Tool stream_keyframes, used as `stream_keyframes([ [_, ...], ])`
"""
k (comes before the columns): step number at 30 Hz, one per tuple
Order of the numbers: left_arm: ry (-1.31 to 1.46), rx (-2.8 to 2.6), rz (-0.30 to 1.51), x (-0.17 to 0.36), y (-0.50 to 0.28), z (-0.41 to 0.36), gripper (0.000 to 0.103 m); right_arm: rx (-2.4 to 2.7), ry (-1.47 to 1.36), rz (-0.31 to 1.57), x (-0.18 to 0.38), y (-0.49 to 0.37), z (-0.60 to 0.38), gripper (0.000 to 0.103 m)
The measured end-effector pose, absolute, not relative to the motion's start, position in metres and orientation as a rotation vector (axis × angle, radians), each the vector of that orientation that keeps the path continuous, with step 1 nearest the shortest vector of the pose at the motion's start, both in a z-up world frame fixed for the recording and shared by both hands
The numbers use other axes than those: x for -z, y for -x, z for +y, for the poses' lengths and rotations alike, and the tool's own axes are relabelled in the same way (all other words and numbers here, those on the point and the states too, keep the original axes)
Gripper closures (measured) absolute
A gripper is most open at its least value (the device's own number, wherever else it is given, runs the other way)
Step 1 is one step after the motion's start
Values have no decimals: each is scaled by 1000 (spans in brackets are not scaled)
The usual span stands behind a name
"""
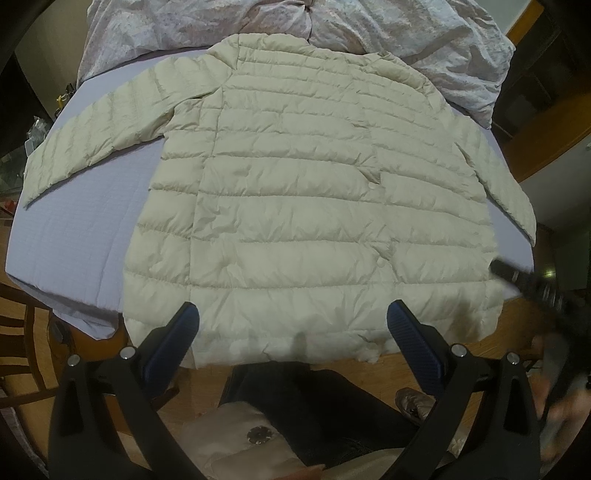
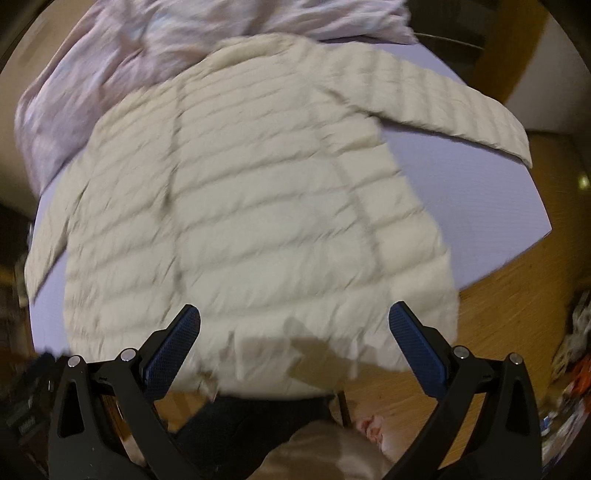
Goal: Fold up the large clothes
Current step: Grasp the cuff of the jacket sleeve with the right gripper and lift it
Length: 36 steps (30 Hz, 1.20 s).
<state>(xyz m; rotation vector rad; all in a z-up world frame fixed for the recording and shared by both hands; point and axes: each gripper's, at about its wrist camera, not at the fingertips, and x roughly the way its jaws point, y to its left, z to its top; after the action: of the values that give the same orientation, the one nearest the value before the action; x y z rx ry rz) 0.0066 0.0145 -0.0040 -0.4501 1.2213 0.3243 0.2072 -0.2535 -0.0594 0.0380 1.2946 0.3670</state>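
Jacket (image 1: 295,206) flat on lavender sheet (image 1: 85,221), crumpled quilt (image 1: 406,40) beyond; both claws (image 1: 293,325) (image 2: 294,326) wide open, seemingly empty.

One cream quilted jacket (image 1: 295,206), one lilac sheet (image 1: 74,236), one crumpled floral duvet (image 1: 406,37), two wide-spread tools.

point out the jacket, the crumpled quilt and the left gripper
jacket (image 1: 295,206): left wrist view, mid-body quilting
crumpled quilt (image 1: 424,40): left wrist view, folds behind the collar
left gripper (image 1: 293,317): left wrist view, between its open fingertips

A rumpled floral quilt (image 1: 388,33) lies on the lavender bedsheet (image 1: 81,221).
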Motion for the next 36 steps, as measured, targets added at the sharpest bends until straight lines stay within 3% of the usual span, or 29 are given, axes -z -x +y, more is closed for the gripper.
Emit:
stream_keyframes([
  [8, 433, -323, 1270, 11, -40, 26, 2, -183, -508, 1354, 104, -332, -353, 3],
  [18, 379, -253, 1324, 19, -78, 31, 2, 48, -1100, 1273, 166, -415, -461, 31],
  [29, 351, -255, 1350, 25, -92, 38, 2, 204, -1301, 1199, 191, -436, -498, 60],
  [36, 332, -292, 1346, 24, -91, 48, 2, 291, -1306, 1115, 192, -428, -532, 61],
])
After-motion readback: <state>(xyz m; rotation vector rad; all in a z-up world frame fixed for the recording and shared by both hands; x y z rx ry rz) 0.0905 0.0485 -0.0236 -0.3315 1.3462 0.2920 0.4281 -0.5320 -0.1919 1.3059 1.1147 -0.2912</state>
